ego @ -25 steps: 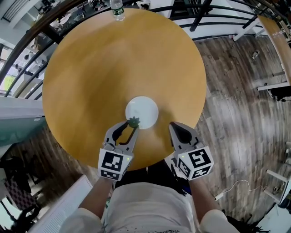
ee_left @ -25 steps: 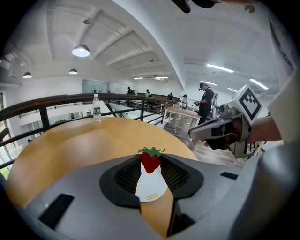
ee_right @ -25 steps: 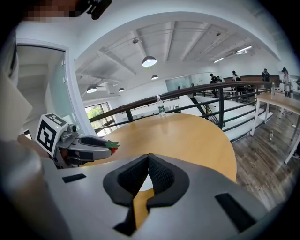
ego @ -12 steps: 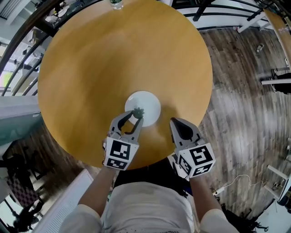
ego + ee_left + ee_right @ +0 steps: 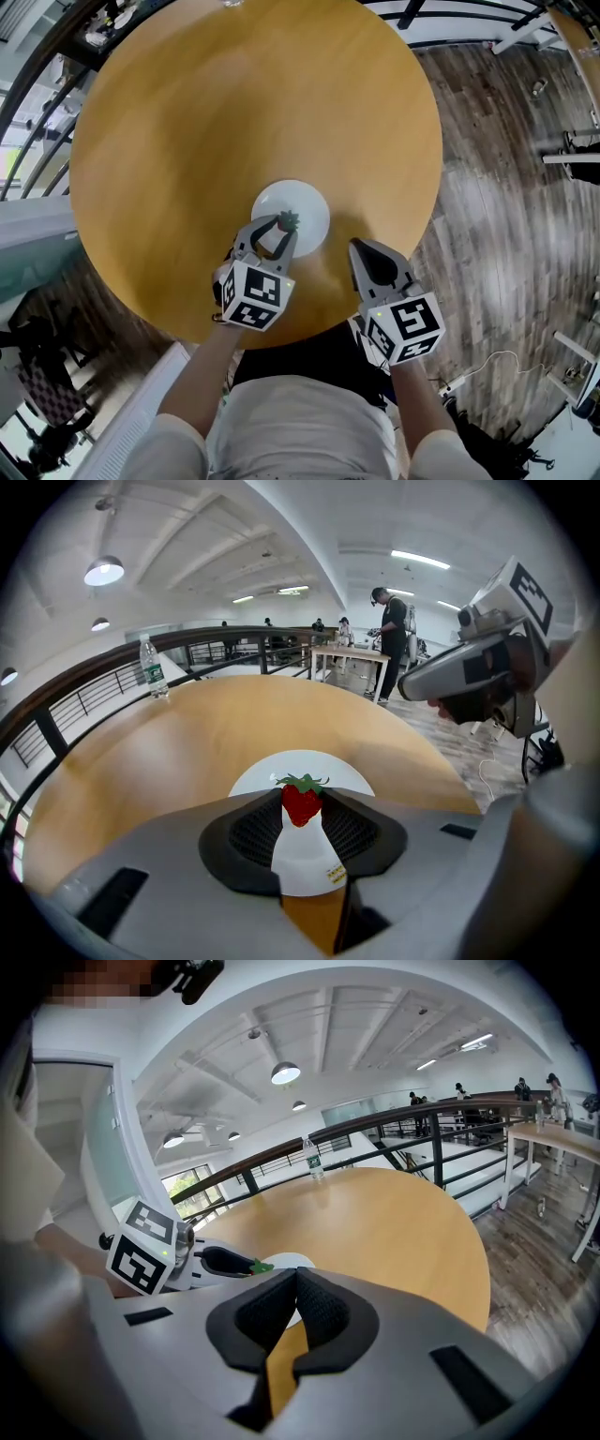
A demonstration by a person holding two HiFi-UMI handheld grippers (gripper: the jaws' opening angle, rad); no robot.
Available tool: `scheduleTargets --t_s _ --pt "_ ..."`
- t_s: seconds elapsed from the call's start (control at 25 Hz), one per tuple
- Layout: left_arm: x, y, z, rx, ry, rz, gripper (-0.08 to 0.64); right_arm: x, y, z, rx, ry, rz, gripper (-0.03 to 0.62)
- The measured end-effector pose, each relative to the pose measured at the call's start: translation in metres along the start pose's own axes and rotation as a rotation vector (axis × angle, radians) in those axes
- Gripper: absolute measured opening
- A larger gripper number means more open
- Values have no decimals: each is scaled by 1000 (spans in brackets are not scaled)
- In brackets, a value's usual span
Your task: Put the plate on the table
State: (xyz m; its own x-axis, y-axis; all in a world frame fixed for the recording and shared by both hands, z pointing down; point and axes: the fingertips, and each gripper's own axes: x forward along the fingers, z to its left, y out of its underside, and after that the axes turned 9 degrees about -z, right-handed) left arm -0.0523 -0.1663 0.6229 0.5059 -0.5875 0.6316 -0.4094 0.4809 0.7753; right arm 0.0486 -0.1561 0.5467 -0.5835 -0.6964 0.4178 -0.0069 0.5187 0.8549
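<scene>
L gripper point(image 5: 280, 226) grips strawberry point(image 5: 288, 221), now further over plate point(image 5: 307, 200) vs before; R gripper point(image 5: 359, 248) shut, empty.

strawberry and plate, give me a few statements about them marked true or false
1. The left tool grips a strawberry between its jaws. True.
2. In the head view the strawberry sits over the near part of the plate. True.
3. The right tool holds the plate. False: its jaws are together on nothing, and the plate lies on the table.
4. A water bottle stands right beside the plate. False: it stands at the table's far edge, well apart from the plate.
</scene>
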Motion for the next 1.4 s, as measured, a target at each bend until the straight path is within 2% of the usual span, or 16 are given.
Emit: scheduleTargets --t_s 0.48,0.96,1.4 --pt "23 15 -7 34 26 60 146 -3 12 -10 33 10 9 20" --pt "29 14 -8 60 22 65 147 -3 14 -12 45 5 14 20" --pt "19 12 -4 47 17 52 196 -6 8 -10 33 2 7 20"
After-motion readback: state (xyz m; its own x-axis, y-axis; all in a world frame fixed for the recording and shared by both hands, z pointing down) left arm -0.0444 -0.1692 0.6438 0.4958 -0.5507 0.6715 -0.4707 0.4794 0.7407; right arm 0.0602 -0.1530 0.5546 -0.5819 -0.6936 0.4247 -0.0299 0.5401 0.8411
